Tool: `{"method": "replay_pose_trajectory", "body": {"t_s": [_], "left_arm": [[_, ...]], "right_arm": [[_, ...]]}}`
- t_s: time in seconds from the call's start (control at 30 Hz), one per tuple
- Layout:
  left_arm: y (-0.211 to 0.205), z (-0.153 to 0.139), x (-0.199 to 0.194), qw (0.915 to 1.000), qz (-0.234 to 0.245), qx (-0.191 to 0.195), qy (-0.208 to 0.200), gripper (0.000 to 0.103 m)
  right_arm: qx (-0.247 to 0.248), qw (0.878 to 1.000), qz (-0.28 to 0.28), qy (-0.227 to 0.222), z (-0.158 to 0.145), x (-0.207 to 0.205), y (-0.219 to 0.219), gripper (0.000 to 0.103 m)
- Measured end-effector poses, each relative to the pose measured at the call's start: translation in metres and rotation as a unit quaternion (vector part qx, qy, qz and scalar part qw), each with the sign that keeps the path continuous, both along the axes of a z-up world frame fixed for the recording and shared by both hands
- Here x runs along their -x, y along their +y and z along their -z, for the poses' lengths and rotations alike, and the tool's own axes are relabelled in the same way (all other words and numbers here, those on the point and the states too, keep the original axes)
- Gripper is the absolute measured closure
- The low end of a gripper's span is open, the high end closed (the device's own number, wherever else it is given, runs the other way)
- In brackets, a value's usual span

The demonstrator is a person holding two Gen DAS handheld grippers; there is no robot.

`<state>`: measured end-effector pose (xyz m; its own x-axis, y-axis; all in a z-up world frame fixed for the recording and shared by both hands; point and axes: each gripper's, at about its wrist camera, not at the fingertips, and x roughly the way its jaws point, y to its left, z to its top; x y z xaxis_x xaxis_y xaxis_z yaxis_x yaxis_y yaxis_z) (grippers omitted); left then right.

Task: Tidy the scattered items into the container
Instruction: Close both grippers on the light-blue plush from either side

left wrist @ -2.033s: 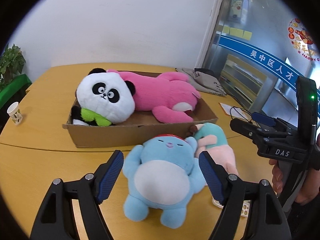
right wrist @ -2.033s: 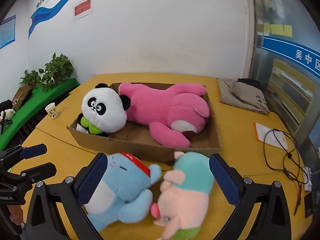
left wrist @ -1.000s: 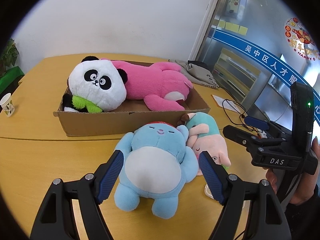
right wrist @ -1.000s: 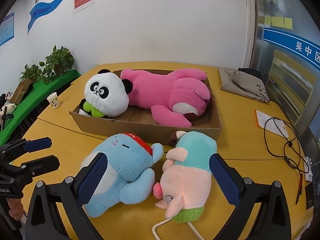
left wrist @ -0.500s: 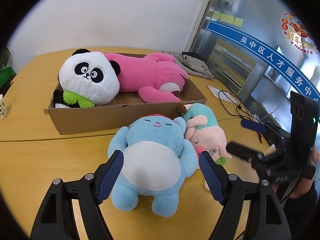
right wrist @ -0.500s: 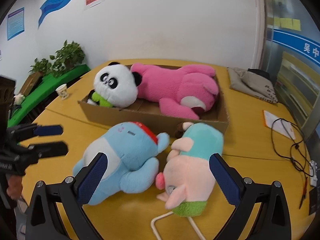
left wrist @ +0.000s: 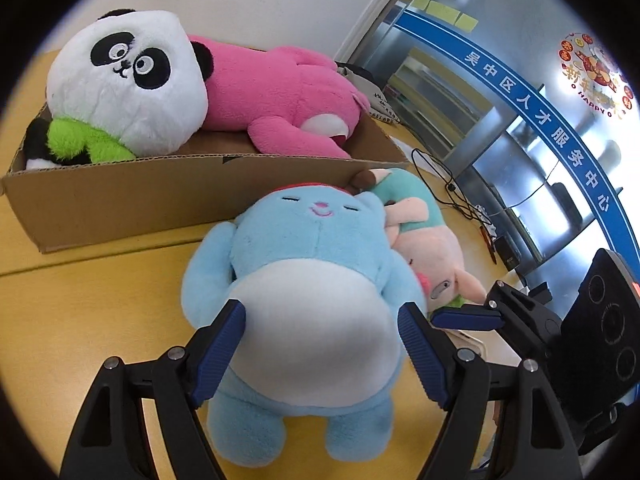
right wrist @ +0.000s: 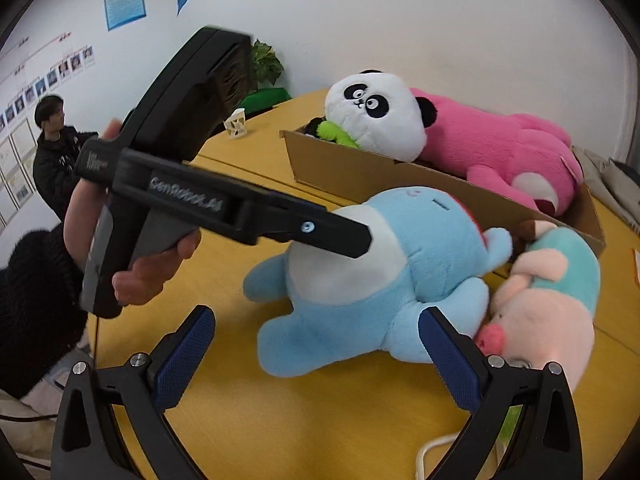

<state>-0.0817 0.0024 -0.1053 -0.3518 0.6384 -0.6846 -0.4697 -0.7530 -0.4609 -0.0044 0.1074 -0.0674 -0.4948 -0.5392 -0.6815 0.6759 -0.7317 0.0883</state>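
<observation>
A light blue plush with a white belly (left wrist: 316, 280) lies on its back on the yellow table, just in front of the cardboard box (left wrist: 120, 196). My left gripper (left wrist: 324, 340) is open, its fingers on either side of the plush's belly, close to it. A pink and teal pig plush (left wrist: 424, 248) lies against its right side. My right gripper (right wrist: 316, 356) is open, low over the blue plush's legs (right wrist: 360, 280), with the pig (right wrist: 552, 292) to its right. The box holds a panda (left wrist: 124, 80) and a pink plush (left wrist: 280, 92).
A paper cup (right wrist: 236, 124) stands far left on the table. A grey cloth (left wrist: 372, 92) lies behind the box. A black cable (left wrist: 452, 188) and a paper lie right of the box. A white cord (right wrist: 436, 448) lies near the pig. A person (right wrist: 52, 148) stands far left.
My left gripper has moved forward and down, so its fingers now flank the blue plush's belly. My right gripper has swung left and lower, toward the blue plush's legs. Both stayed open.
</observation>
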Motion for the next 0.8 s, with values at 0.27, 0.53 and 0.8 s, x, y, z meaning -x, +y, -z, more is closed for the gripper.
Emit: {"method": "replay_pose_trajectory", "body": {"t_s": [0.27, 0.53, 0.8], "left_arm": [[0.011, 0.003, -0.021, 0.9978, 0.042, 0.049, 0.009, 0.027], [-0.009, -0.003, -0.064, 0.9989, 0.045, -0.01, -0.001, 0.037], [-0.012, -0.012, -0.056, 0.9978, 0.048, 0.037, 0.027, 0.034]], "right_arm": [[-0.082, 0.996, 0.023, 0.013, 0.034, 0.03, -0.03, 0.012], [-0.071, 0.997, -0.034, 0.004, 0.037, 0.015, -0.006, 0.023], [-0.062, 0.995, -0.08, -0.024, 0.039, 0.0, 0.012, 0.024]]}}
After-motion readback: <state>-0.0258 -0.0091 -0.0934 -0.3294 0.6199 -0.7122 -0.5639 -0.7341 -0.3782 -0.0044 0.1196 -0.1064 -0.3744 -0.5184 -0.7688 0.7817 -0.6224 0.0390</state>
